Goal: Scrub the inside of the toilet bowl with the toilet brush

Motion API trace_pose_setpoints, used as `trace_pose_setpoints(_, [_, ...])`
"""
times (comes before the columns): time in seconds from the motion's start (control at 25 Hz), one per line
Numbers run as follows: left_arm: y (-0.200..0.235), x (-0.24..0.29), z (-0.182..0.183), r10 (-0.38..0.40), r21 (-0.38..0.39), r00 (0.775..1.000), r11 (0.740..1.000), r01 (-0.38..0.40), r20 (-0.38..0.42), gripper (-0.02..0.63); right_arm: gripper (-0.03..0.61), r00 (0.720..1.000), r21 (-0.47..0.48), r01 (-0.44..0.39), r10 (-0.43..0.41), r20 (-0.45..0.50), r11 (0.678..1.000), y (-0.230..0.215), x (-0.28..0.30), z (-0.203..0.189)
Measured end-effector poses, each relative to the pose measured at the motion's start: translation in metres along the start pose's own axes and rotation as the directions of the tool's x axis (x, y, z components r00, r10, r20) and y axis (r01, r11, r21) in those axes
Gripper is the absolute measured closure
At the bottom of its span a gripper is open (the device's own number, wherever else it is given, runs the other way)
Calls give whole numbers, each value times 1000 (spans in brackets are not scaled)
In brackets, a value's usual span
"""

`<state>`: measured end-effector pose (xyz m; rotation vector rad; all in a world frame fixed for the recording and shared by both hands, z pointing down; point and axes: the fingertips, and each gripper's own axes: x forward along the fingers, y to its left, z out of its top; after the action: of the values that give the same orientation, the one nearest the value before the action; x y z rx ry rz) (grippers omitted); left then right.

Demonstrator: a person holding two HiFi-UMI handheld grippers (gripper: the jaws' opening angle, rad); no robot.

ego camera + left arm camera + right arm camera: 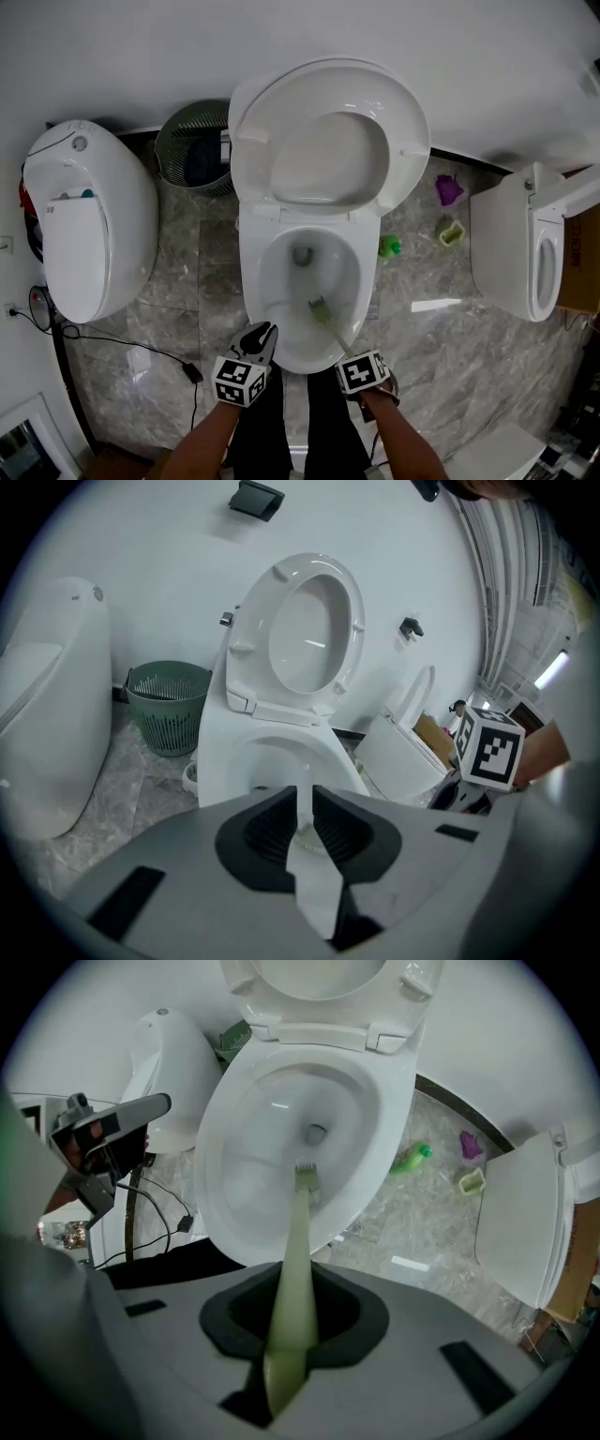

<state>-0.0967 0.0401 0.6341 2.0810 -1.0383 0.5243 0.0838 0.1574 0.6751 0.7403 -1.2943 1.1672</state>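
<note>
The right gripper (291, 1327) clamps the handle of the pale green toilet brush (298, 1241), whose head rests low in the toilet bowl (272, 277), on its near side. The left gripper (305, 822) is empty, jaws nearly together. Grey marble floor (192, 291), white far wall (131, 47).

Person wears dark trousers (281, 427) - plain, no print to be seen. Left forearm (202, 448) and right forearm (405, 445) are bare.

Left gripper (305, 803): matte grey shell w/ a broad, smooth top, two black ribbed pads (267, 832) set in a black scooped recess, and a rectangular black slot (131, 897) on each side. In the head view its front end is black w/ white trim and tapers to a point.

Right gripper (295, 1302): same build - grey body, black recess, dark slots l. & r.

Each carries a white cube w/ black square markers: left cube (239, 380), right cube (363, 371).
</note>
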Motion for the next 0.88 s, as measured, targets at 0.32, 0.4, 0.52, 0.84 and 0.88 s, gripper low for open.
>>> trace_pose_setpoints(0.32, [12,-12,-8,32,-27,999,999,-32,3,561,503,992,-12,-121,120,-33,993,43,0,-4])
trace_pose_setpoints(0.4, [14,-14,-10,36,-33,999,999,-36,4,561,503,985,15,-172,173,-4,985,55,-1,4])
trace_pose_setpoints(0.52, [16,-16,-13,38,-36,999,999,-38,-1,561,503,969,67,-246,244,30,967,71,-4,17])
trace_pose_setpoints(0.84, [16,-15,-16,32,-32,999,999,-32,-5,561,503,945,90,-302,285,162,949,91,-4,67])
trace_pose_setpoints(0.88, [17,-15,-16,32,-32,999,999,-32,-4,561,503,942,94,-304,284,180,948,92,-5,74])
